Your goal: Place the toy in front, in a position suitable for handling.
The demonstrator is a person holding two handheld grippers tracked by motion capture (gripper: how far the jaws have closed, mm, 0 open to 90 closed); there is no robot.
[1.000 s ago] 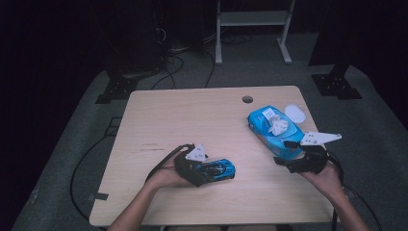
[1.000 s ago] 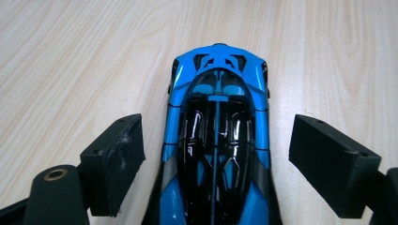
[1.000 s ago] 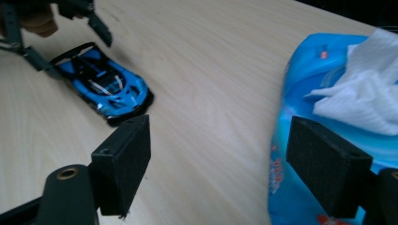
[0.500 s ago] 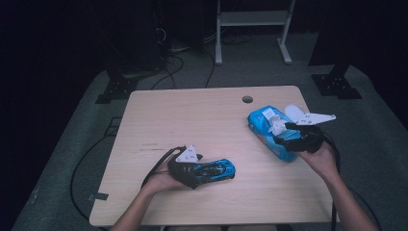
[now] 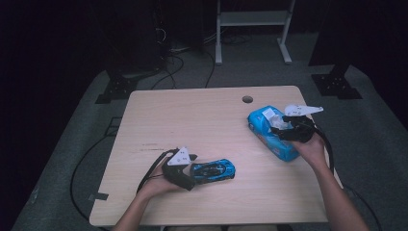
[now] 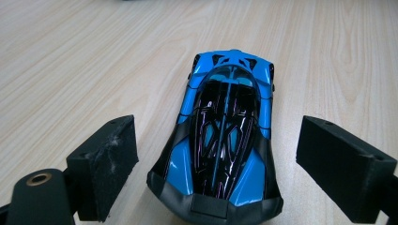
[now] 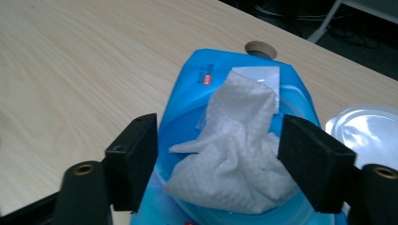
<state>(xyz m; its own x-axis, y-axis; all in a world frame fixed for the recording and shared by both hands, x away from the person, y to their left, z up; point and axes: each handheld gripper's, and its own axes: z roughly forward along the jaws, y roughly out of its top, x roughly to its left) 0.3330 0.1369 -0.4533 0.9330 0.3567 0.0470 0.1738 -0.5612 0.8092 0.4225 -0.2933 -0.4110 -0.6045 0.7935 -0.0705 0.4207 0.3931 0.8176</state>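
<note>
Left gripper, lower left of centre in the high view: jaws spread, and they have just been opening. The blue toy car stands on the wooden table between them. In the left gripper view the car sits with a clear gap to each pad, wood showing on both sides.

Right gripper, right side of the high view, over the blue wipes pack. Its jaws have just been closing. In the right gripper view a crumpled white wipe pokes from the pack between the pads; the right pad looks to touch it, the left stands clear. No grip yet.
</note>
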